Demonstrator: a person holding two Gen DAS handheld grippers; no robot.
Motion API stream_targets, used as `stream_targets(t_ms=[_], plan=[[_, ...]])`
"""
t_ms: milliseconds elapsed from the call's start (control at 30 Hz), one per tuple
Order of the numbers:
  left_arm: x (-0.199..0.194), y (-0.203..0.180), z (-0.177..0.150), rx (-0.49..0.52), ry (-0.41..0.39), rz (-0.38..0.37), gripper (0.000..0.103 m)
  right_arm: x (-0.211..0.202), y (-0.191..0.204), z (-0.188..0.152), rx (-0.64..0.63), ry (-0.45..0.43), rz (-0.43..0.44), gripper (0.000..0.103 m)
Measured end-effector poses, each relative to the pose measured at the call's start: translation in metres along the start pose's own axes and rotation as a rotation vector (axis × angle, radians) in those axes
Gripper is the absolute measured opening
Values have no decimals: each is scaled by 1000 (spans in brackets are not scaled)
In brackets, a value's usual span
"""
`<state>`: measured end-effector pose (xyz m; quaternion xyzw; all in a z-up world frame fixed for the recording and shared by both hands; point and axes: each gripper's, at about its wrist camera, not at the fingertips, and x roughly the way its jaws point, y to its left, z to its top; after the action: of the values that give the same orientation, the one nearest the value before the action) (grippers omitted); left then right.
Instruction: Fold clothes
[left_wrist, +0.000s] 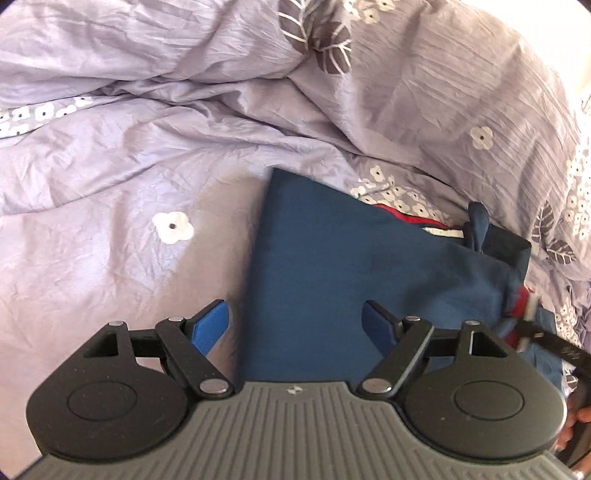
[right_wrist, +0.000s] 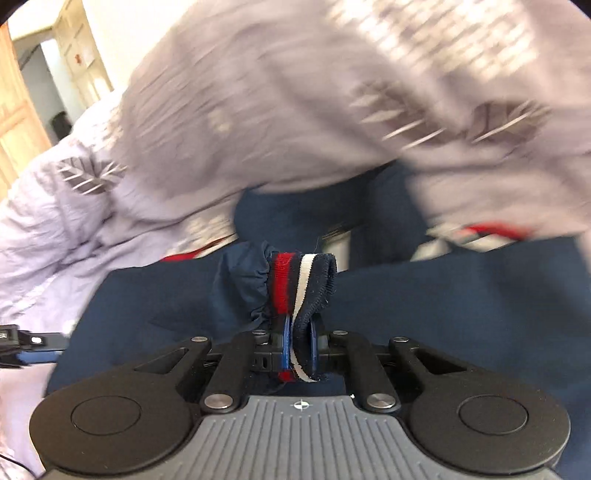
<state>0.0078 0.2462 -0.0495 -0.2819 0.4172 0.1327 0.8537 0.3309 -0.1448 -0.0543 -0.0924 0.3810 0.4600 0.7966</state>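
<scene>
A navy jacket (left_wrist: 343, 258) with red and white trim lies on a lilac flowered duvet (left_wrist: 122, 147). My left gripper (left_wrist: 295, 325) is open and empty, its blue pads straddling the jacket's near left edge. My right gripper (right_wrist: 297, 336) is shut on the jacket's striped sleeve cuff (right_wrist: 303, 280), red, navy and white, and holds it above the jacket body (right_wrist: 461, 295). The right gripper also shows at the right edge of the left wrist view (left_wrist: 528, 325), holding the cuff there. The right wrist view is blurred by motion.
The crumpled duvet (right_wrist: 295, 92) rises in folds behind and around the jacket. A wooden door and white cupboards (right_wrist: 55, 74) stand at the far left of the right wrist view. The other gripper's tip (right_wrist: 22, 338) shows at the left edge.
</scene>
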Motion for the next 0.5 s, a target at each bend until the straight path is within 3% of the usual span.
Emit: stream_targets(t_ms=[133, 267, 500], plan=[[8, -14, -6, 26, 19, -15, 80, -30, -55, 1, 73, -14, -89, 12], [15, -31, -14, 57, 35, -20, 80, -49, -85, 2, 43, -22, -208, 12], [29, -56, -33, 133, 63, 12, 80, -44, -94, -12, -25, 20, -315, 15]])
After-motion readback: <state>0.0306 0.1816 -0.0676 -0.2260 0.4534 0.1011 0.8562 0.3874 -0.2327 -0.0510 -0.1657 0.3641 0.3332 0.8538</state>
